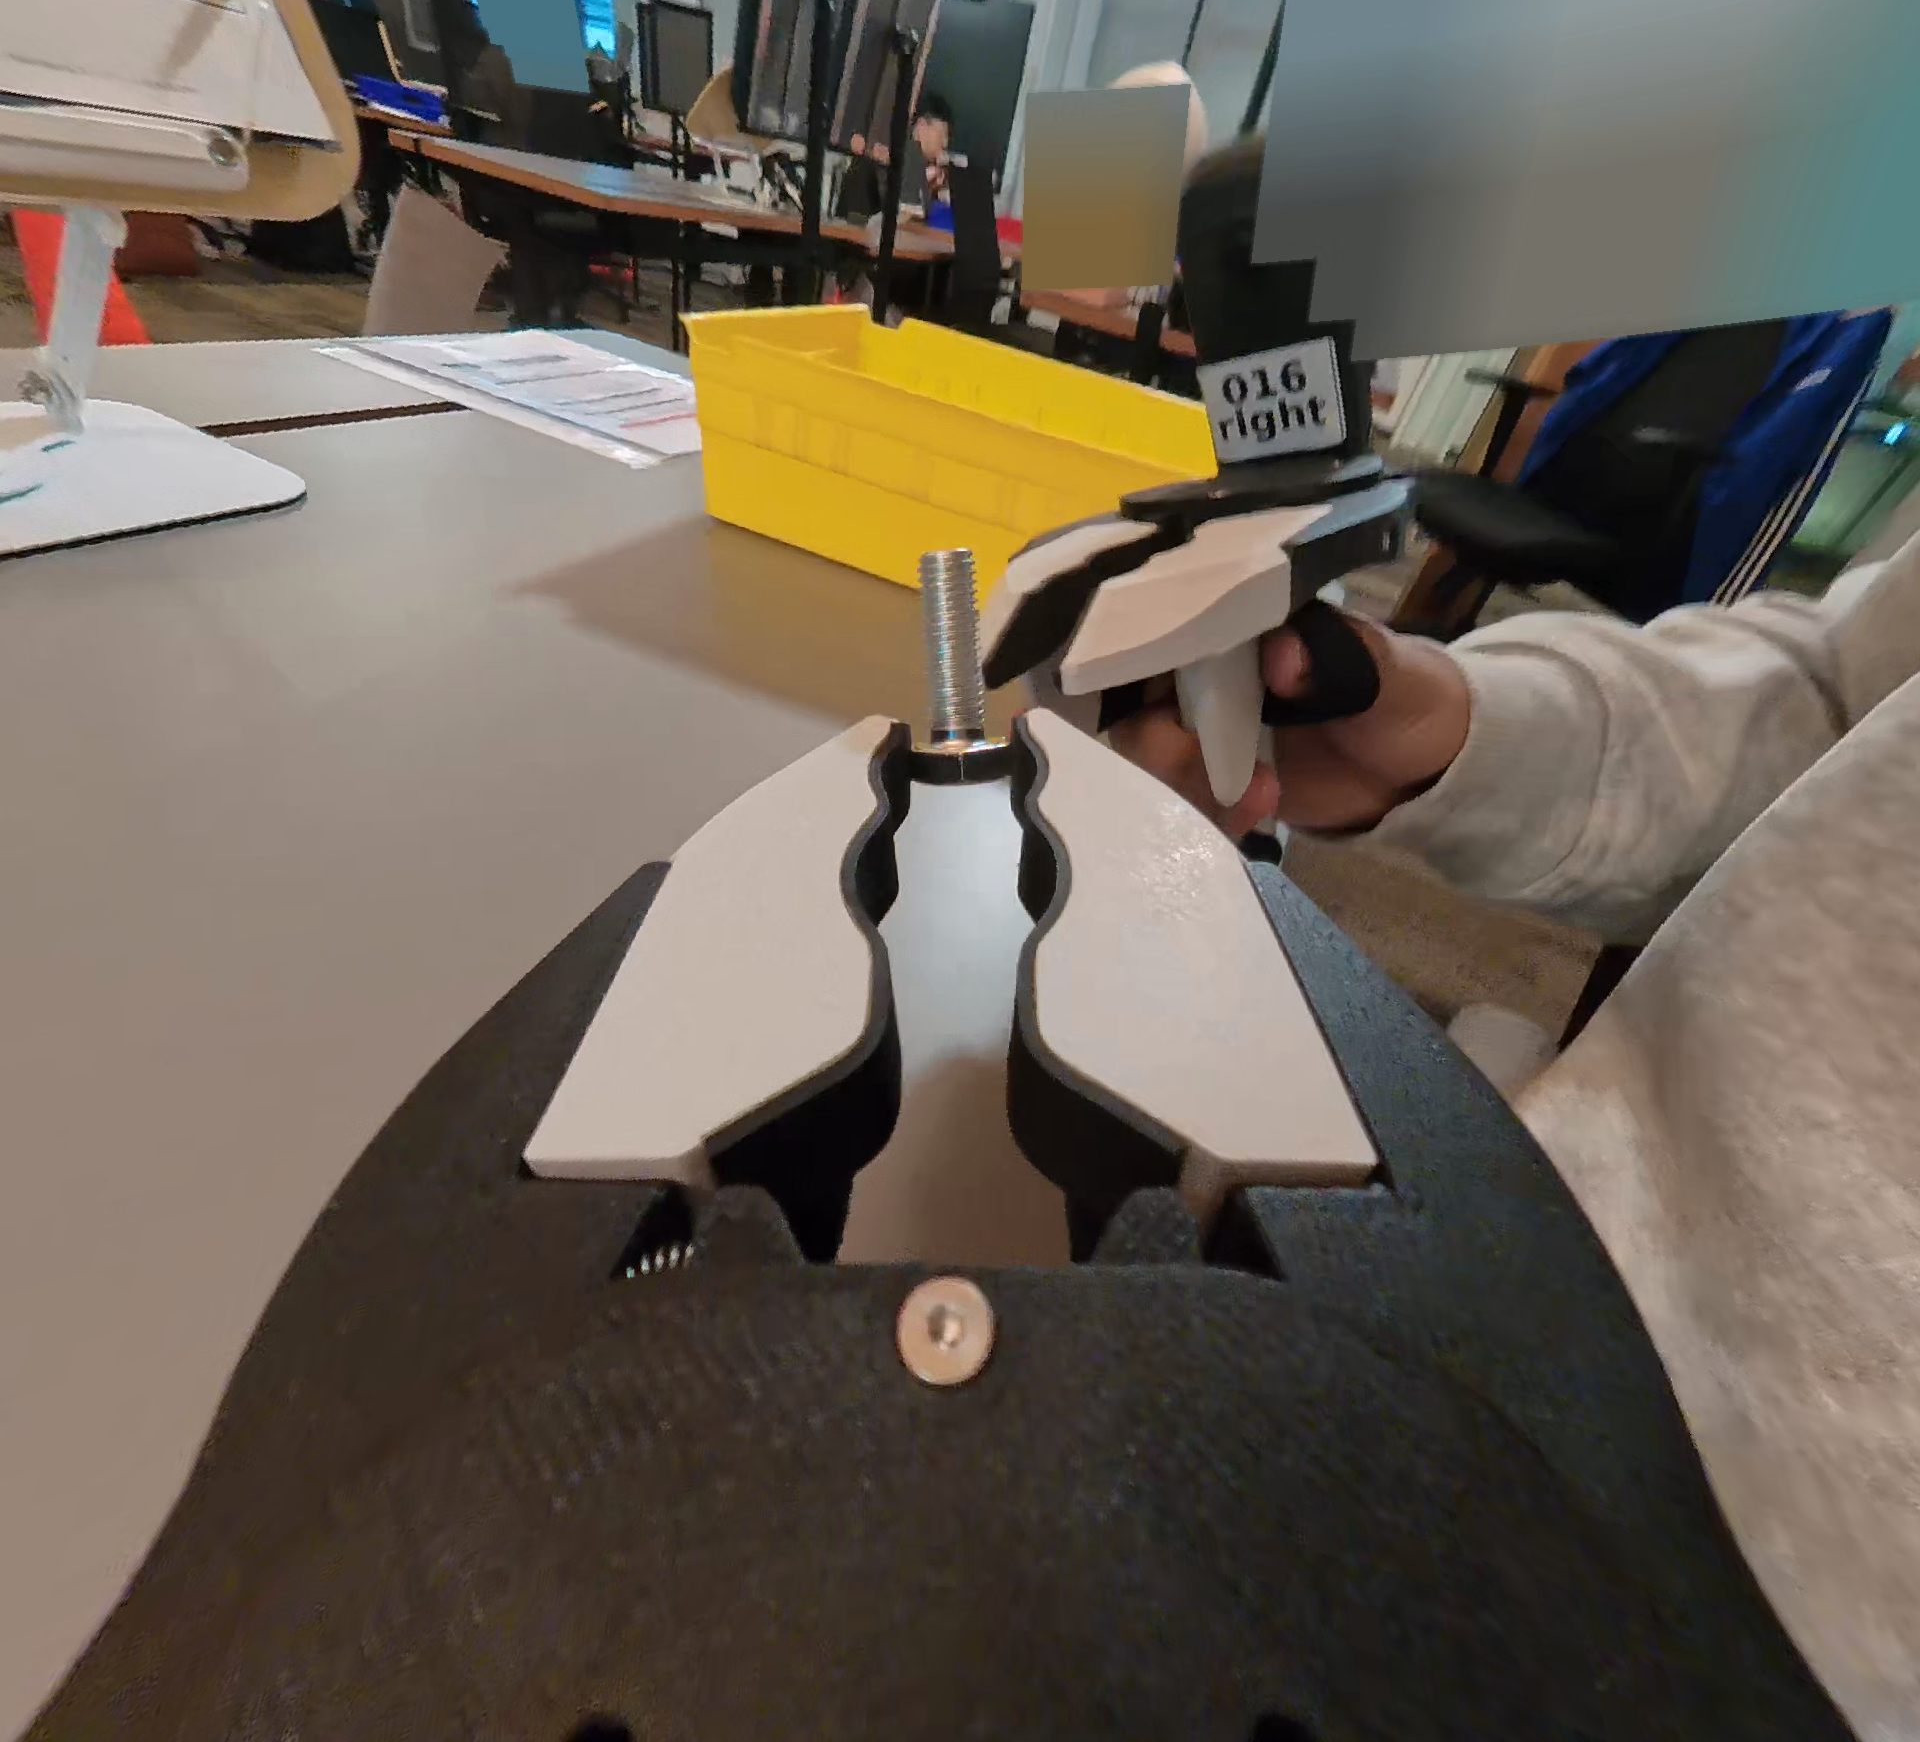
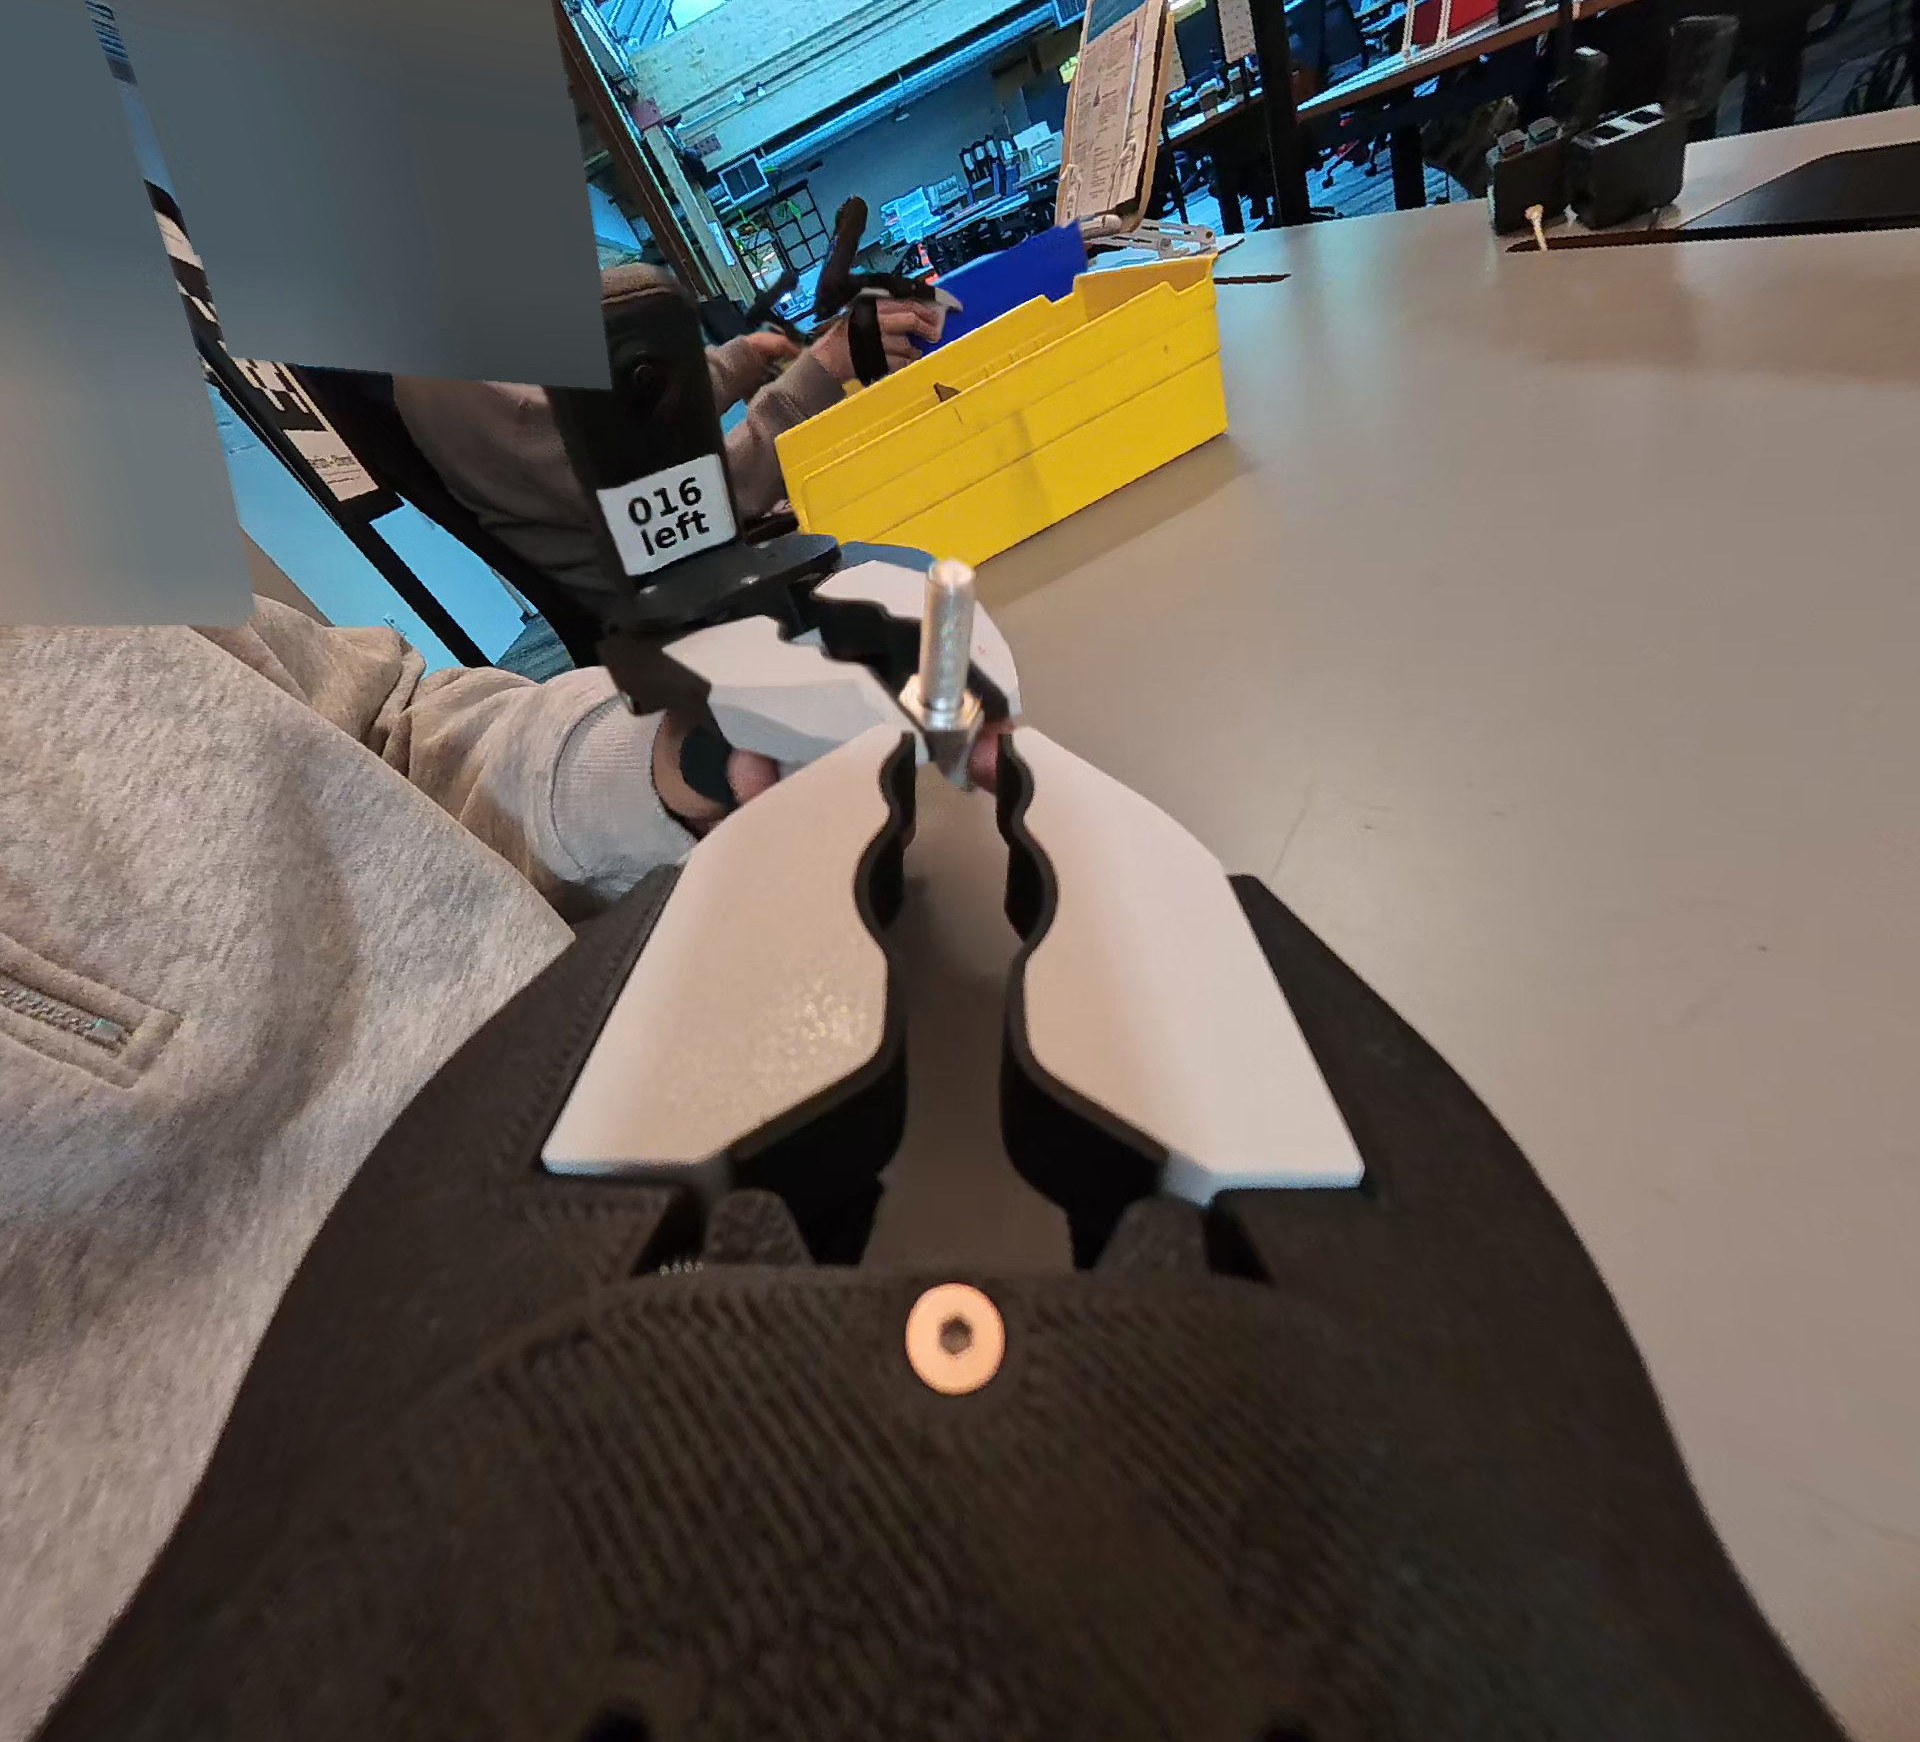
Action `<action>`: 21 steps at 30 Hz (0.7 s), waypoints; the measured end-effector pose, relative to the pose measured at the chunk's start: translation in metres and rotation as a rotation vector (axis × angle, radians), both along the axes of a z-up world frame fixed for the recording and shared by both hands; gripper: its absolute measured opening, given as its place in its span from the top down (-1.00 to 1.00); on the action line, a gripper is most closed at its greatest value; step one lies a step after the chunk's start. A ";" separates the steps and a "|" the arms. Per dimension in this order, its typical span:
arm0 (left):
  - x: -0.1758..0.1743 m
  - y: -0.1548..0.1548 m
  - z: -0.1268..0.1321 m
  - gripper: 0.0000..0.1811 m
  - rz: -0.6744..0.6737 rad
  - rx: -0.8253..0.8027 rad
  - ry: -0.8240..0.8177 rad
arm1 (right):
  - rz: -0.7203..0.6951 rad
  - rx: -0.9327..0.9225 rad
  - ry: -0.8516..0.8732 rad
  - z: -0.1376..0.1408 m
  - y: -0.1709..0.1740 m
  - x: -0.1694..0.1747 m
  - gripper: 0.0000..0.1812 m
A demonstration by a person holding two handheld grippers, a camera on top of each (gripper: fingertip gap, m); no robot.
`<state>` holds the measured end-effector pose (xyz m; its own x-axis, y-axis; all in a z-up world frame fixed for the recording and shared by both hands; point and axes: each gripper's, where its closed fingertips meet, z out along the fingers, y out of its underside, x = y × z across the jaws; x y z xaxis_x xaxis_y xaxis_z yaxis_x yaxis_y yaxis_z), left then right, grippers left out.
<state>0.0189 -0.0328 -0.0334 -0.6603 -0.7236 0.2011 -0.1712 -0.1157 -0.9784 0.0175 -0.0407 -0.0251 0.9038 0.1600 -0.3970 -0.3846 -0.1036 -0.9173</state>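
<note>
My left gripper (image 1: 958,742) is shut on the head of a silver bolt (image 1: 948,632) and holds it upright, threaded shaft pointing up, above the grey table (image 1: 312,757). My right gripper (image 1: 997,658) hovers just right of the shaft, not touching it. In the right wrist view its own jaws (image 2: 958,747) stand a narrow gap apart with nothing gripped, tips right in front of the bolt (image 2: 948,643) held by the left gripper (image 2: 940,721). A hand in a grey sleeve holds each gripper.
A yellow bin (image 1: 883,445) stands on the table beyond the bolt; it also shows in the right wrist view (image 2: 1039,445). A document stand (image 1: 125,82) and laminated sheets (image 1: 540,383) lie far left. A black device (image 2: 1600,165) sits far right. A person (image 2: 862,300) works behind the bin. Left and right tips are no more than a few centimetres apart.
</note>
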 end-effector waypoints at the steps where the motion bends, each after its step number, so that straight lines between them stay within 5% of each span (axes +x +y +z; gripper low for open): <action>1: 0.001 0.003 0.002 0.79 0.008 -0.030 0.002 | 0.000 -0.001 0.000 0.000 0.000 0.000 0.83; 15: -0.020 0.030 0.055 0.79 0.092 -0.040 -0.250 | -0.035 -0.083 -0.077 -0.013 0.013 0.013 0.83; 21: -0.051 0.043 0.062 0.79 0.110 -0.028 -0.240 | 0.116 -0.004 0.105 0.052 0.065 -0.004 0.77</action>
<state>-0.0322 0.0102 0.0284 -0.6092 -0.7900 0.0693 0.0802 -0.1483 -0.9857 0.0135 0.0246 0.0266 0.8331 0.2589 -0.4889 -0.4632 -0.1566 -0.8723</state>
